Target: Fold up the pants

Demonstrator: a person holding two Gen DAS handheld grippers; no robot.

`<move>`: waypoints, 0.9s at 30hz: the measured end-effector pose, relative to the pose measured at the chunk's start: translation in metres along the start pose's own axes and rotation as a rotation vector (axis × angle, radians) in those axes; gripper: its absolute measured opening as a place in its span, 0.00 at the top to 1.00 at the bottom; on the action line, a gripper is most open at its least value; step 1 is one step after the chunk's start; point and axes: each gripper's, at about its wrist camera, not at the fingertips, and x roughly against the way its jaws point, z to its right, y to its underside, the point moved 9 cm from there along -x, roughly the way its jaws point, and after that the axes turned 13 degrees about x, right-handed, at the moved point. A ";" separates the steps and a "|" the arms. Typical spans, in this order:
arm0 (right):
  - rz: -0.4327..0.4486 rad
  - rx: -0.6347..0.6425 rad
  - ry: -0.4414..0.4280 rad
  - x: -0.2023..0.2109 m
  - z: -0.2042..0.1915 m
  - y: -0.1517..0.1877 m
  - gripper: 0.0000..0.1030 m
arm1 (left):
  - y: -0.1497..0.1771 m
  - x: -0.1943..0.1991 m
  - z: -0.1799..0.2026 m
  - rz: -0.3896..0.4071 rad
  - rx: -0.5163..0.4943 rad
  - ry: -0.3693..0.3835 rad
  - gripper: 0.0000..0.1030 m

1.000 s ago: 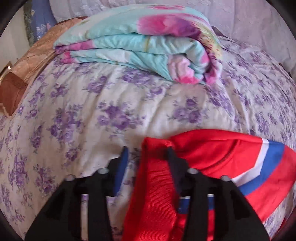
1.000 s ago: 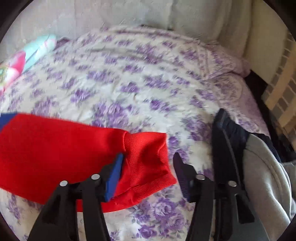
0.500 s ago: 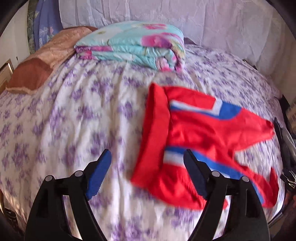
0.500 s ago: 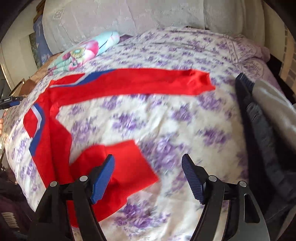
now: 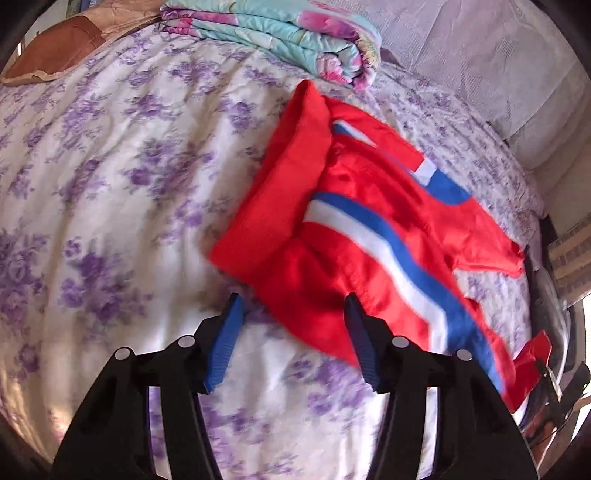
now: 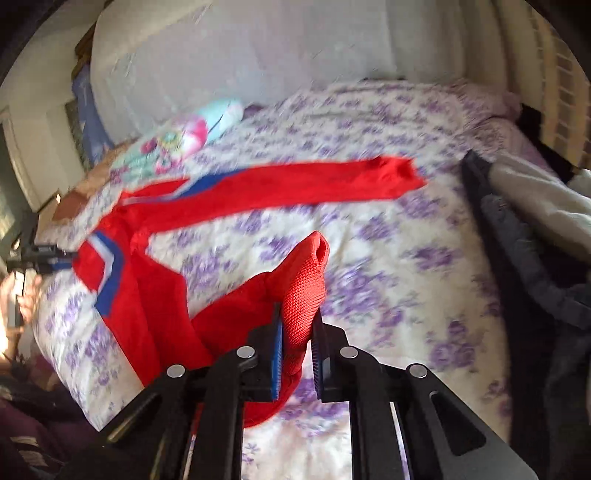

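Observation:
Red pants (image 5: 369,229) with blue and white side stripes lie spread on the purple-flowered bed sheet (image 5: 110,184). My left gripper (image 5: 293,317) is at their near waist edge, jaws half apart and closing. Red cloth lies between the fingertips, but the pads do not press on it. In the right wrist view one leg (image 6: 295,188) stretches across the bed. My right gripper (image 6: 297,332) is closing, its pads pinching the ribbed cuff (image 6: 306,280) of the other leg, which stands up off the sheet. The left gripper (image 6: 40,254) shows small at the far left.
A folded floral quilt (image 5: 288,33) and a brown pillow (image 5: 62,44) lie at the back of the bed. Dark and grey garments (image 6: 524,258) are piled along the bed's right side. The bed's near edge drops off at the lower left (image 6: 74,391).
The right gripper has shut on the near leg's cuff and raised it. The left gripper's jaws have narrowed and now sit at the waist edge, closer to the pants.

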 end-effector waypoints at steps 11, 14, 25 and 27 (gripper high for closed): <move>-0.015 -0.254 0.147 -0.001 0.077 0.058 0.88 | -0.001 -0.005 0.008 0.084 0.098 0.049 0.89; 0.003 -0.278 0.133 -0.004 0.076 0.060 0.88 | 0.003 0.012 0.013 0.128 0.071 0.036 0.90; -0.057 -0.193 0.099 0.017 0.054 0.063 0.87 | 0.047 0.055 -0.031 0.128 0.074 -0.061 0.87; -0.117 -0.190 0.109 0.002 0.056 0.081 0.80 | 0.056 0.039 -0.045 0.095 0.107 -0.070 0.81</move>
